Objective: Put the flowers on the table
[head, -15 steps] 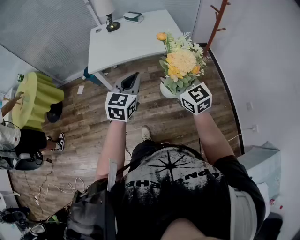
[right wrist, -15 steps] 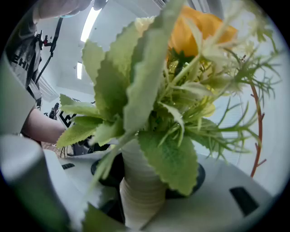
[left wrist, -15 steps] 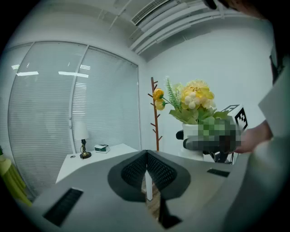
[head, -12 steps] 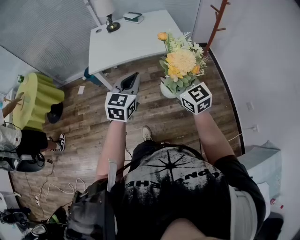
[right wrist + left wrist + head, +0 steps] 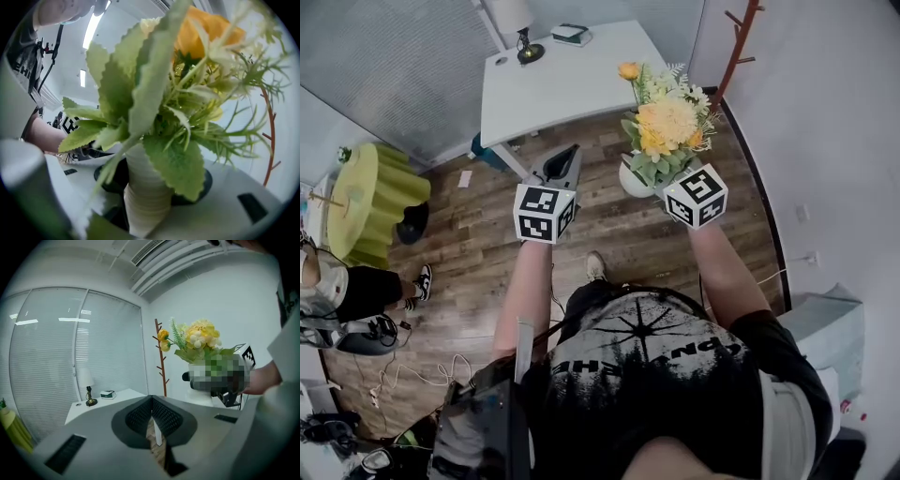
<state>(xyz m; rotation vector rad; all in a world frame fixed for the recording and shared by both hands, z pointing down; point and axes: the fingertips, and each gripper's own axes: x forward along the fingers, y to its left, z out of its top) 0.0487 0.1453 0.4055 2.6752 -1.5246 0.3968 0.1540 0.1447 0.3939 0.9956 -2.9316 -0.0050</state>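
A bunch of yellow and orange flowers [image 5: 664, 127] stands in a white ribbed vase [image 5: 634, 180], held up in the air over the wooden floor. My right gripper [image 5: 661, 187] is shut on the vase [image 5: 145, 197], whose leaves fill the right gripper view. The left gripper [image 5: 562, 166] hangs beside it at the left, shut and empty, its jaws meeting in the left gripper view [image 5: 152, 420]. The white table [image 5: 567, 80] lies ahead, beyond both grippers. The flowers [image 5: 197, 338] also show at the right of the left gripper view.
A lamp [image 5: 517, 28] and a small box [image 5: 570, 35] sit at the table's far edge. A wooden coat stand [image 5: 736, 42] is in the right corner. A yellow-green round table [image 5: 370, 192] and a seated person [image 5: 342, 291] are at the left. Cables lie on the floor.
Both grippers and the flowers hold nearly the same place. The person at the left has shifted downward in the view.
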